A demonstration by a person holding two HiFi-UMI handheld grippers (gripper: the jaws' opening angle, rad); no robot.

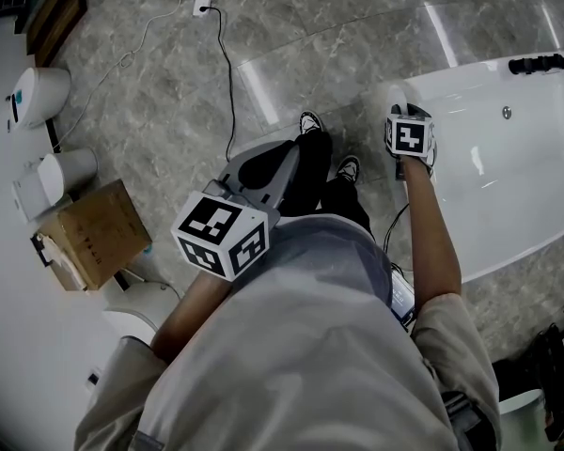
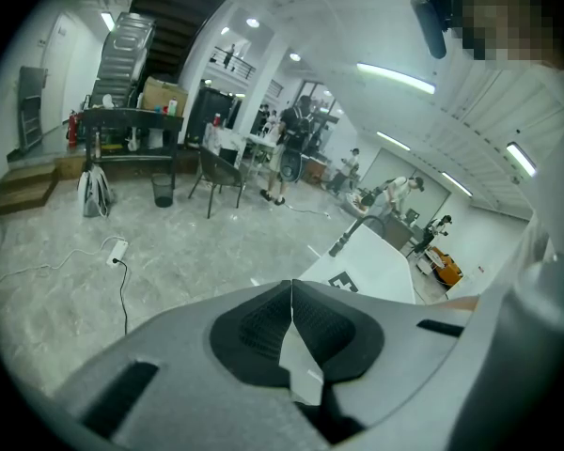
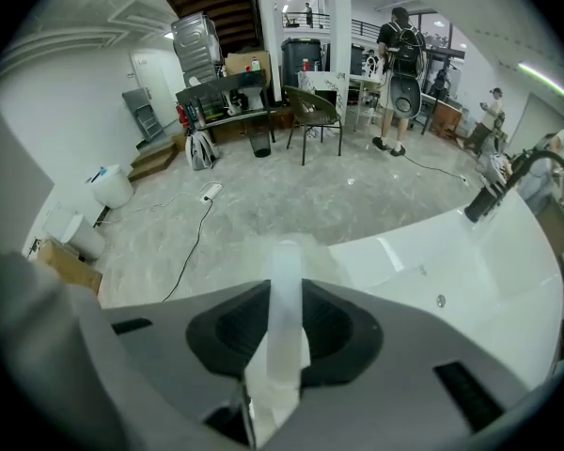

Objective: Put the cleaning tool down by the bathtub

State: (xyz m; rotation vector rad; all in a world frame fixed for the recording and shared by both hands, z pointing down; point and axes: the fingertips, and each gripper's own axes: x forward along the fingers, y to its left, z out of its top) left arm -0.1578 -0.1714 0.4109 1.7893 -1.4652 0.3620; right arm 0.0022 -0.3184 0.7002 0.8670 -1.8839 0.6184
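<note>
We pinch tool (image 3: 285, 256) by its handle between right gripper (image 3: 284, 294) fingers, head beyond the tips beside tub (image 3: 470, 252) rim, likely for set-down; left gripper (image 2: 291, 313) clenched, empty.

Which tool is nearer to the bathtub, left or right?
Right. The right tool sits at the rim of the bathtub; the left tool hangs apart, above the person's legs.

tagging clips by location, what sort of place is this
Likely a bathroom-fixture showroom or test hall, not a home: a freestanding bathtub on open stone floor, loose toilets beside a cardboard box, worktables beyond.
</note>
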